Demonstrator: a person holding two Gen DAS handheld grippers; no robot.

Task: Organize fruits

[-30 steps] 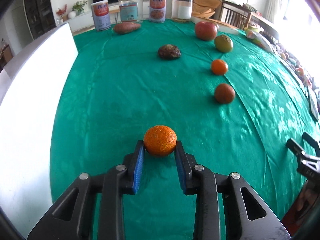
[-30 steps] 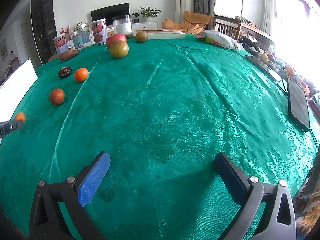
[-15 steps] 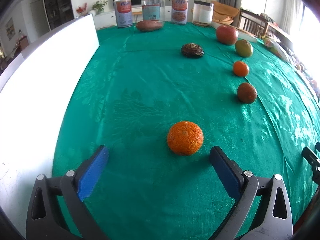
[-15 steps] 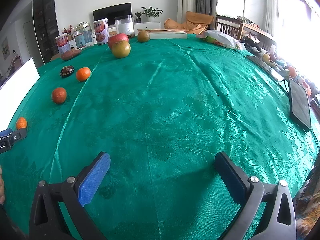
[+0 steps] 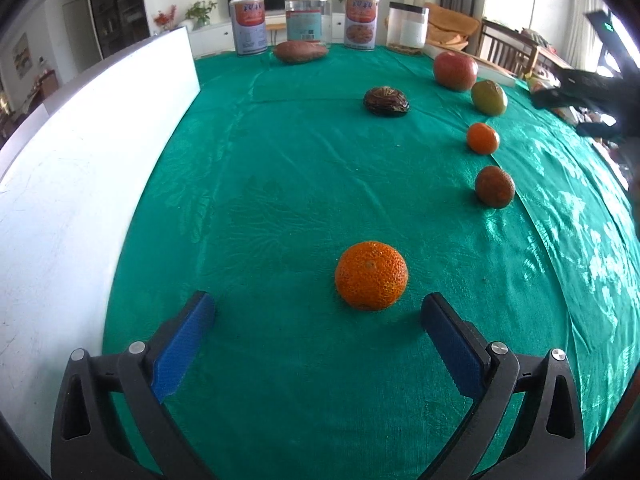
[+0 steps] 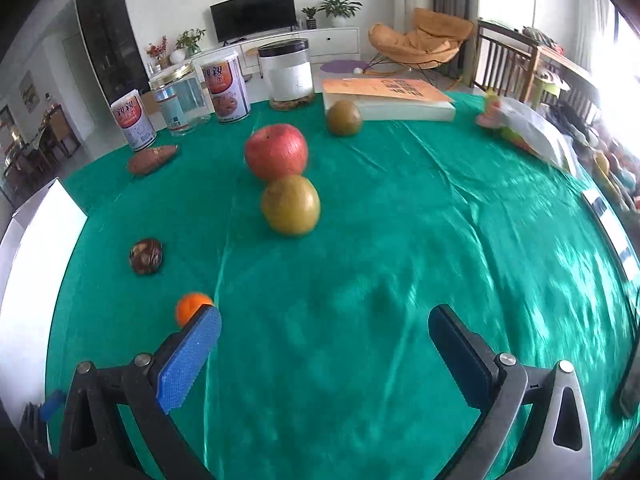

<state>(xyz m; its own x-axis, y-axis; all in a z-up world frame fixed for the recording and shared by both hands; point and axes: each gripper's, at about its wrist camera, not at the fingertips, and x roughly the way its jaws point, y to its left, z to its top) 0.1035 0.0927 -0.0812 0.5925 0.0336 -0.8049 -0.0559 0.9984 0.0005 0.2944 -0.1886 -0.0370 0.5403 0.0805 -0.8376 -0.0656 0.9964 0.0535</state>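
Note:
A bumpy orange mandarin (image 5: 371, 275) rests on the green tablecloth (image 5: 280, 168), just beyond and between the tips of my left gripper (image 5: 318, 307), which is open wide and touches nothing. To the right, a line of fruit runs away from me: a red-brown fruit (image 5: 495, 187), a small orange (image 5: 483, 138), a green pear (image 5: 489, 97) and a red apple (image 5: 455, 71). My right gripper (image 6: 324, 320) is open and empty above the cloth. The pear (image 6: 291, 205) and apple (image 6: 276, 151) lie ahead of it, and the small orange (image 6: 192, 306) peeks out behind its left finger.
A dark wrinkled fruit (image 5: 386, 100) and a sweet potato (image 5: 300, 51) lie further back. Cans and jars (image 6: 224, 92), a book (image 6: 388, 98) and a green-brown fruit (image 6: 344, 117) line the far edge. A white board (image 5: 80, 184) borders the left side. Bags (image 6: 532, 136) are at the right.
My left gripper let go of the mandarin and opened wide; the fruit stays on the cloth. My right gripper swept across the table and now faces the apple and pear up close.

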